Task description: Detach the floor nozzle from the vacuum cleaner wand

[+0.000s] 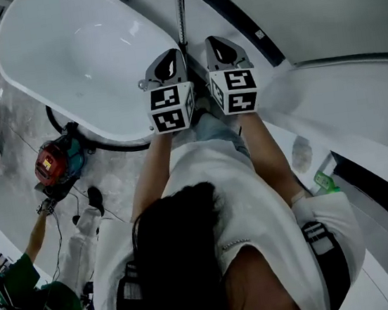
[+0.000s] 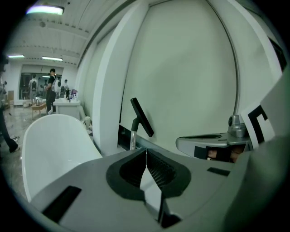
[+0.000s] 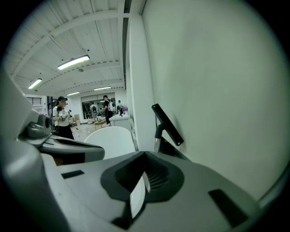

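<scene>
Two claws are held out side by side in front of the person, and both are empty. The left claw, on the side of the white oval bathtub, has its ribbed jaws pressed together on nothing, and the right claw is pinched closed too. Between them and farther ahead stands the slim chrome metal wand, upright on end close to the curved white wall. The flat black plastic floor nozzle sits at its top end, tipped at a slant on a short black neck. It is well apart from both claws, so I'd judge this to be the approach. To do it well, both claws should spread before they arrive. The left would best clamp the bright tube just under the black collar to steady it, while the right takes the nozzle's neck rather than its thin plate and draws it off along the line of the tube. Any release catch is too small to make out, and the wand looks ready to topple if nudged sideways.
</scene>
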Demonstrator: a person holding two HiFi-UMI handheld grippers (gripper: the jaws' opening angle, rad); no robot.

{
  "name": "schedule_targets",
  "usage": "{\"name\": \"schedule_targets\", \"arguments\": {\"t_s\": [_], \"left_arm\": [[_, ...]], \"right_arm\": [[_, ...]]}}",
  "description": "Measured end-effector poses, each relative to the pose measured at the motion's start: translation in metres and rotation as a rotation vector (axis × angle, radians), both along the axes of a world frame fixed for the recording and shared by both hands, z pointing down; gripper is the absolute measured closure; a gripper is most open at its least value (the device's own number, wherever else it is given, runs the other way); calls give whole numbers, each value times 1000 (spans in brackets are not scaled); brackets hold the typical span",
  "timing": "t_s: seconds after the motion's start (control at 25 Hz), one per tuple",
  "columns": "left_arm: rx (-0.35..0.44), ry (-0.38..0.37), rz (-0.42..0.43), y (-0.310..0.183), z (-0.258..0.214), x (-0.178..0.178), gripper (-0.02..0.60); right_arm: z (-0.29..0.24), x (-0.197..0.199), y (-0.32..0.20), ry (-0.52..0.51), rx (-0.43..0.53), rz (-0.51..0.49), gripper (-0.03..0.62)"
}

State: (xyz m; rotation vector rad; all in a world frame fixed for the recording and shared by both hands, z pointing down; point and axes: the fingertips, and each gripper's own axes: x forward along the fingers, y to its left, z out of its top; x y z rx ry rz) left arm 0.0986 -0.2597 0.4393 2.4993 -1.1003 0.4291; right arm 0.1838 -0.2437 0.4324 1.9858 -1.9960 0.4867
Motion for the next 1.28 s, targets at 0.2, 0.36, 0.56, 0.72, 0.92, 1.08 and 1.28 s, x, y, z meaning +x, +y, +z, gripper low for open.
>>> {"name": "schedule_targets", "arguments": {"t_s": [0.2, 0.36, 0.56, 0.72, 0.92, 1.08, 1.28], "left_arm": [[-2, -5, -25, -12, -1, 14, 577], [0, -6, -65, -26, -3, 20, 577], [3, -6, -110, -40, -8, 32, 577], [11, -10, -114, -44, -7, 41, 577], [12, -5, -118, -54, -10, 41, 577], [33, -4, -112, -59, -16, 50, 577], [52, -13, -92, -68, -18, 58, 577]], "right_arm": [[-4, 18, -19, 1, 3, -20, 579], [-11, 29, -38, 14, 21, -44, 579], [-18, 45, -56, 19, 33, -61, 579], [-19, 58, -67, 29, 42, -61, 579], [-29, 61, -75, 31, 71, -64, 579], [-28, 67, -74, 31, 71, -70, 579], [-24, 68, -77, 27, 71, -86, 577]]}}
